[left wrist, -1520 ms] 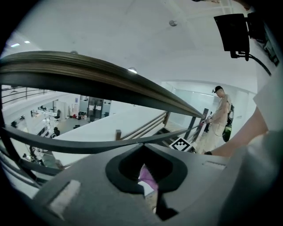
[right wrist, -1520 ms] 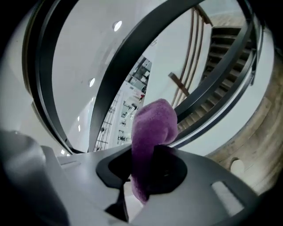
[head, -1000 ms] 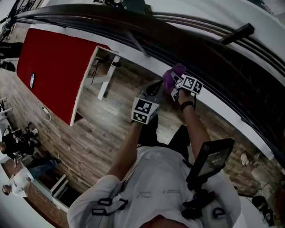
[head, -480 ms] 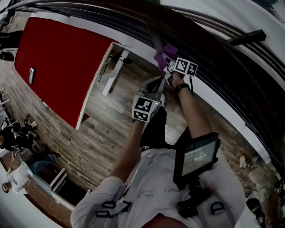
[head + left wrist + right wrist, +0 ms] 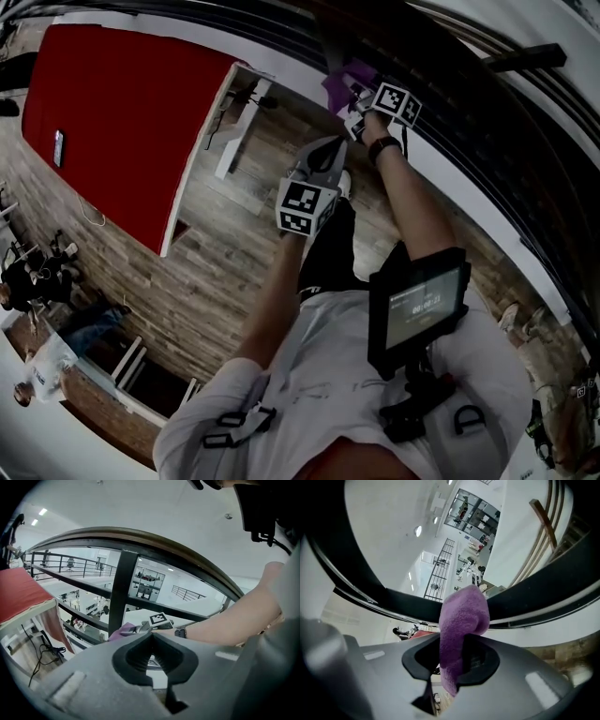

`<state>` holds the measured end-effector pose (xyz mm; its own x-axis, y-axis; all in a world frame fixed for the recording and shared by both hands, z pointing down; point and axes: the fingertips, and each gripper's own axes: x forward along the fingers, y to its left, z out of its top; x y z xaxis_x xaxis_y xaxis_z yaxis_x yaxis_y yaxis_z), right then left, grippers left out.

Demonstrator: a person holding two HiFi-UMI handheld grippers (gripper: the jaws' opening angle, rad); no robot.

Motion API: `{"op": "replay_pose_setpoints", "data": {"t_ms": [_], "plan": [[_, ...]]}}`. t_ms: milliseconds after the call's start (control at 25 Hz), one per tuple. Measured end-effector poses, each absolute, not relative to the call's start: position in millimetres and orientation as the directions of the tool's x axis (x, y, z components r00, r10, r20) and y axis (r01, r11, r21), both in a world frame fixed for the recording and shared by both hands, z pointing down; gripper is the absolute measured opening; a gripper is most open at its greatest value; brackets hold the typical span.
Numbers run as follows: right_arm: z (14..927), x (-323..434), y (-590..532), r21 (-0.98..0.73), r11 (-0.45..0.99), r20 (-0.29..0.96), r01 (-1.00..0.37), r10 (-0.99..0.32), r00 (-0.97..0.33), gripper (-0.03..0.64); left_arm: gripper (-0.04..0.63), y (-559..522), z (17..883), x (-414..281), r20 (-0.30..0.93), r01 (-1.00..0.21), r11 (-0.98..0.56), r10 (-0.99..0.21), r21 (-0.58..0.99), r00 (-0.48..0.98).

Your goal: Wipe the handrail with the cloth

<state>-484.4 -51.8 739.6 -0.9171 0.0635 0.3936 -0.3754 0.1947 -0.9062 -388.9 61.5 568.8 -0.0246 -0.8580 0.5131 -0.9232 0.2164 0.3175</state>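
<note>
The dark handrail (image 5: 281, 23) arcs across the top of the head view, and its brown top rail (image 5: 150, 541) shows in the left gripper view over a black post (image 5: 119, 592). My right gripper (image 5: 359, 97) is shut on a purple cloth (image 5: 341, 79) and presses it against the railing. In the right gripper view the cloth (image 5: 461, 620) bulges out of the right gripper (image 5: 459, 646) onto the dark rail (image 5: 534, 599). My left gripper (image 5: 323, 169) hangs lower, short of the railing, shut and empty. From the left gripper (image 5: 152, 641) the cloth (image 5: 123, 631) appears beside the post.
A red-topped table (image 5: 122, 122) stands at the left on a wooden floor (image 5: 216, 272), with cables (image 5: 44, 651) under its edge. People (image 5: 37, 370) are at the lower left. A tablet (image 5: 417, 305) hangs on the person's chest. More railings and an open hall lie beyond.
The right gripper has carried the purple cloth up and to the left along the railing. The left gripper has stayed at about the same place below it.
</note>
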Motion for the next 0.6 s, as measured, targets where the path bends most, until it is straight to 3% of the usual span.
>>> {"op": "replay_pose_setpoints", "data": {"t_ms": [600], "plan": [[741, -396, -77, -0.901, 0.13, 0.413, -0.413, -0.032, -0.91, 0.074, -0.002, 37, 574, -338, 0.499, -0.932, 0.137, -0.865, 0.336, 0.053]]}}
